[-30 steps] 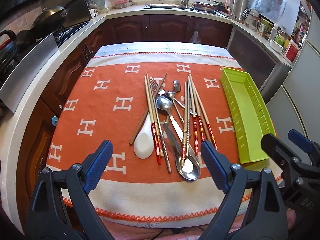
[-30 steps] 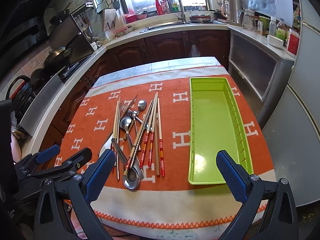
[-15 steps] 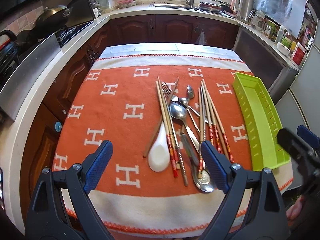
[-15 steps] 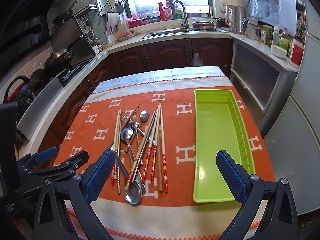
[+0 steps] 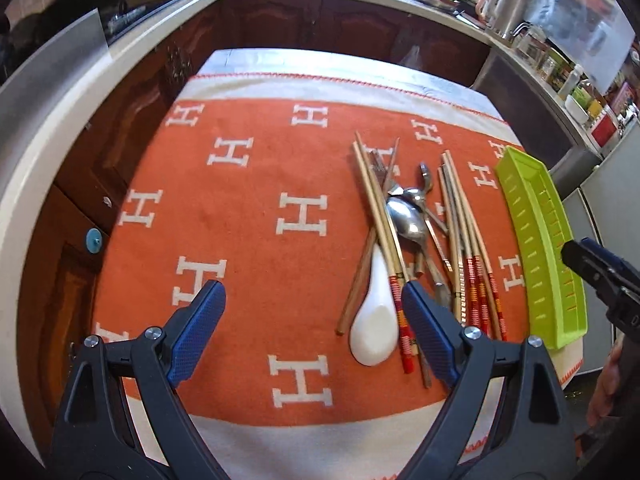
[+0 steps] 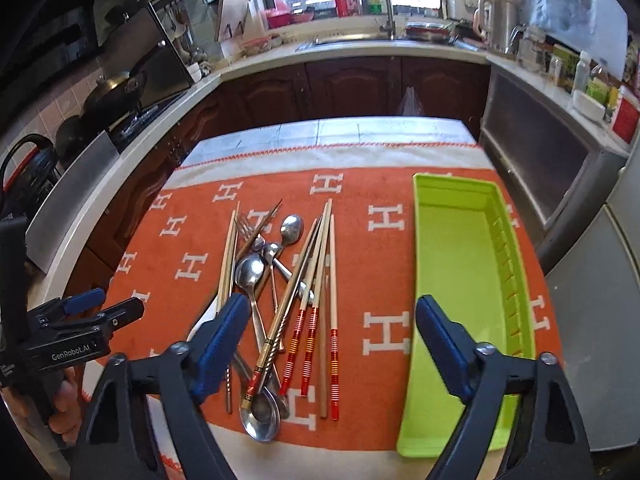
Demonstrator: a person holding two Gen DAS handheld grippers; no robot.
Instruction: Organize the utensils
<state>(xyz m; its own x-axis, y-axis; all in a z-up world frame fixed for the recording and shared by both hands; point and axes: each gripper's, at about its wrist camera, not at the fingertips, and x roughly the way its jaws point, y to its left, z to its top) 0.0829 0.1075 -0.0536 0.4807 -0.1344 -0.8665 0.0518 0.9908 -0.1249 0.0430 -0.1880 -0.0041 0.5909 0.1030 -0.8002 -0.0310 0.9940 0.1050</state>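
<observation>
Left gripper and right gripper, jaws spread wide, both empty, above the near edge of the counter. The left gripper's body, seen from the right wrist, reads "GenRobot.AI". Beneath them, an orange cloth patterned with white "H" letters. On it, a loose pile: white ceramic spoon, red-banded chopsticks, steel spoon and fork, overlapping one another. Just right of the pile, an empty green tray, apart from the utensils. Beyond, dark wood cabinets, a sink faucet and an electric kettle.
</observation>
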